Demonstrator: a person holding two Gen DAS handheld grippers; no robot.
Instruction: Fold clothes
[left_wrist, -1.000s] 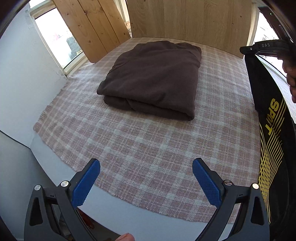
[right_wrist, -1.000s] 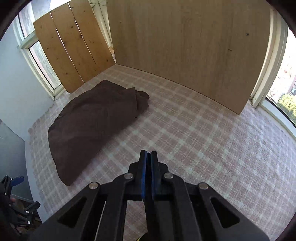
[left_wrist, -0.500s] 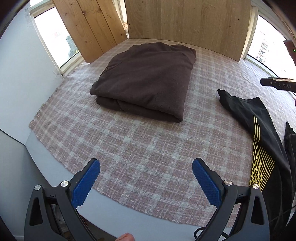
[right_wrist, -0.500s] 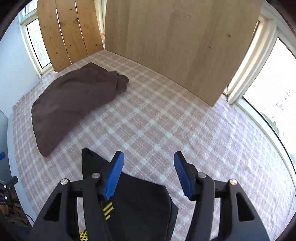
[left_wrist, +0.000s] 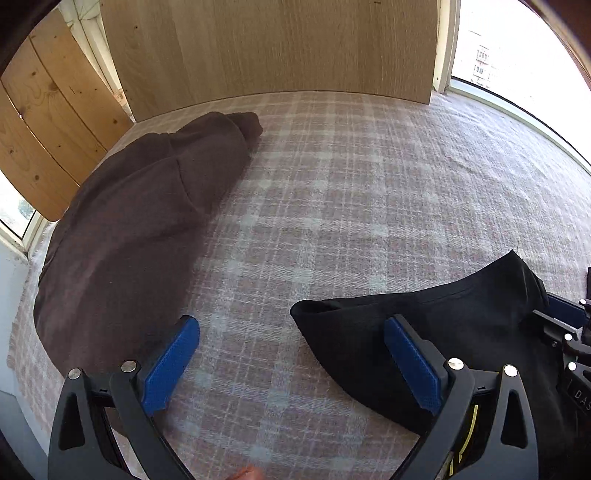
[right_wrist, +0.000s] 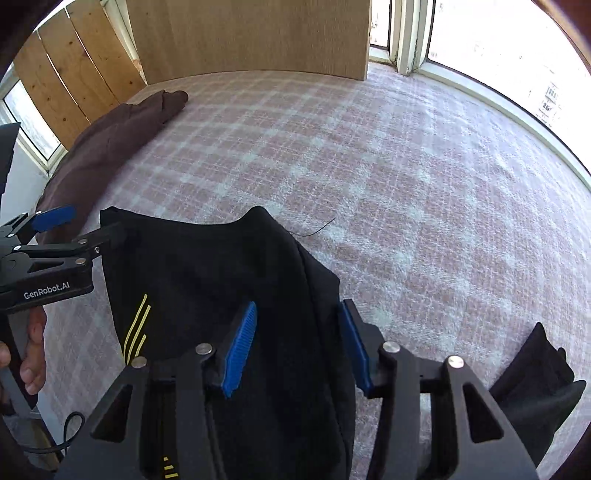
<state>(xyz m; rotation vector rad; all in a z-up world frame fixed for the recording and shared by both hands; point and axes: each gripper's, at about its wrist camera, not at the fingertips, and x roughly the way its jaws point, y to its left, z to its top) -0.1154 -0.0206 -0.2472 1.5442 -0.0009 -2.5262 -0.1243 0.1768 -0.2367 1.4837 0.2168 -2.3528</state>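
Lay crumpled on the pink checked blanket (right_wrist: 406, 166): black sports garment with yellow stripes (right_wrist: 207, 280). Right gripper (right_wrist: 297, 343) closing over it, not yet pinching. Left gripper (left_wrist: 291, 365) wide open, holding nothing. Folded brown fleece (left_wrist: 140, 229) far left.

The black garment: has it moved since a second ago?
Yes. The black garment hung beside the checked blanket then; now it lies spread on it, right of the folded brown garment.

Folded brown garment (left_wrist: 140, 221) lying far left on plaid cloth, black garment (right_wrist: 221, 288) with yellow stripes rumpled, unfolded, near right
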